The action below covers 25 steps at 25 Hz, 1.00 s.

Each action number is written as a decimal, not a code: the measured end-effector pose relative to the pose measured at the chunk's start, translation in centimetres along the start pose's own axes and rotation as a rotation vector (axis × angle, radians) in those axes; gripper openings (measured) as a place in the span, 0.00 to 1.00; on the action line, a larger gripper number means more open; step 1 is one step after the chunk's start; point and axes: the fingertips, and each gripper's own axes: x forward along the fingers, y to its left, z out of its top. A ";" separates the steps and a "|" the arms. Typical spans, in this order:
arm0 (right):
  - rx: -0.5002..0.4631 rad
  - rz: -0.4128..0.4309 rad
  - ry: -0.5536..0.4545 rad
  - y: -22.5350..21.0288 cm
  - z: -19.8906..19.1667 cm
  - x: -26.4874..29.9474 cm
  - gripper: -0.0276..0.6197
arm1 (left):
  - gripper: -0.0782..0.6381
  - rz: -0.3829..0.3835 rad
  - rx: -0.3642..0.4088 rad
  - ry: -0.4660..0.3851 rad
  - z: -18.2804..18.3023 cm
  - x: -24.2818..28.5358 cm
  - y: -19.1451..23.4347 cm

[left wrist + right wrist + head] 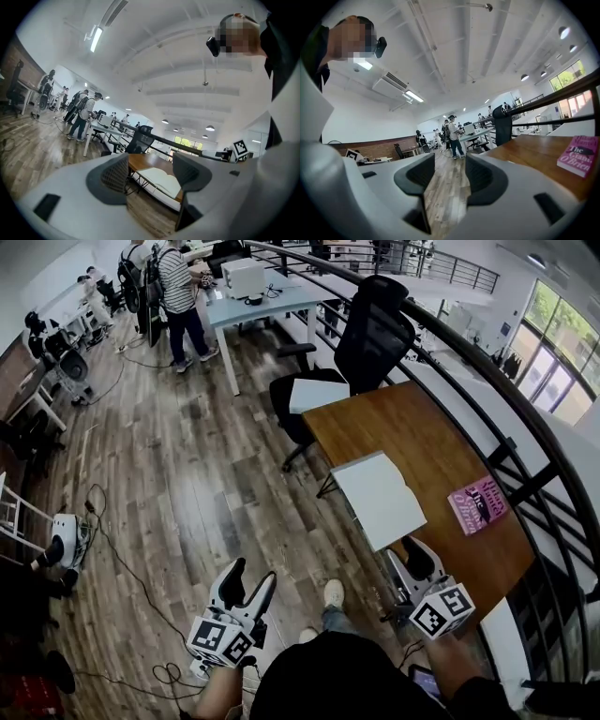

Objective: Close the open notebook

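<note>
1. Dark clothing of the person fills the 6 o'clock edge of the head view. Both claws are just ahead of it, the left gripper (248, 577) at 7 o'clock and the right gripper (410, 557) at 5 o'clock.
2. Just right of that view's centre, the notebook (380, 498) lies open with its white pages up, at the near-left edge of the wooden desk (441, 437). Its fold seems to run from 8 o'clock to 2 o'clock, so one leaf lies toward the person and one away.
3. Of the two claws, the right gripper is the nearer, with the notebook's near corner close ahead of it at 11 o'clock. Its jaws stand apart with nothing between them, and only floor shows through the gap.
4. Out over the floor, the left gripper is well apart from the notebook, which lies at its 2 o'clock. Its jaws are also parted and empty, and the notebook shows far off through the gap.
5. Closing likely means lifting the near leaf and swinging it across the fold, and the right gripper looks better placed for that.
6. At the notebook's 3 o'clock lies a pink book (478, 505), apart from it; at 12 o'clock stands an office chair (375, 334).
</note>
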 end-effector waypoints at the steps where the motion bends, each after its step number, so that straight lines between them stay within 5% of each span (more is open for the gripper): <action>1: 0.002 -0.003 0.000 -0.5 0.2 0.5 0.36 | 0.53 -0.001 0.001 0.001 0.2 0.6 0.1; 25: 0.033 0.048 -0.004 -12.6 4.9 12.5 0.34 | 0.53 0.022 0.014 0.071 2.2 18.5 2.1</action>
